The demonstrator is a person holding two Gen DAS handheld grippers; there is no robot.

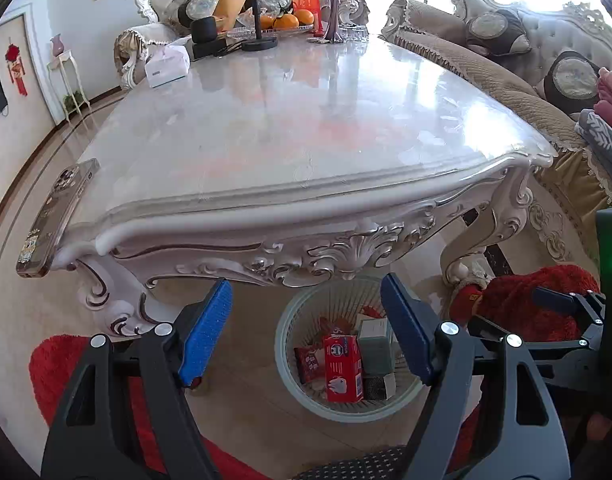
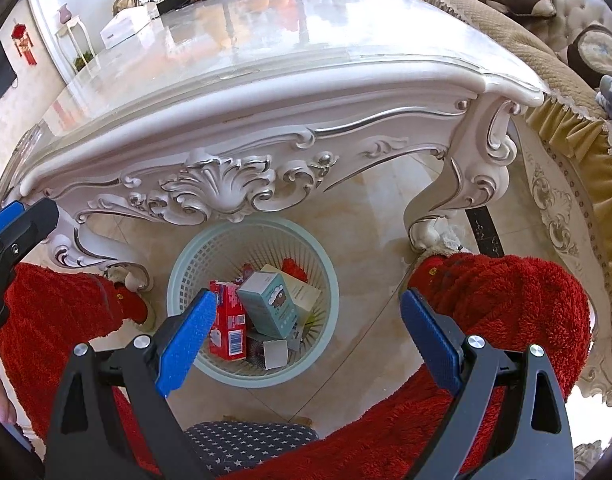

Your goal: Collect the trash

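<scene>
A pale green plastic basket (image 1: 284,346) (image 2: 330,280) stands on the tiled floor just under the table's front edge. Inside it lie a red carton (image 1: 343,368) (image 2: 226,330), a teal box (image 2: 268,304), a grey-green box (image 1: 375,350) and a small white box (image 2: 276,354). My left gripper (image 1: 307,332) hangs open above the basket, with nothing between its blue pads. My right gripper (image 2: 309,334) is also open and empty, higher over the same basket. A blue finger (image 2: 4,216) of the left gripper shows at the left edge of the right wrist view.
The ornate white table (image 1: 306,208) (image 2: 290,92) has a glossy marble top. A phone (image 1: 54,216) overhangs its near-left corner. A tissue box (image 1: 166,66), a speaker, oranges and a vase stand at the far end. Sofas line the right. Red fleece-clad legs (image 2: 505,300) flank the basket.
</scene>
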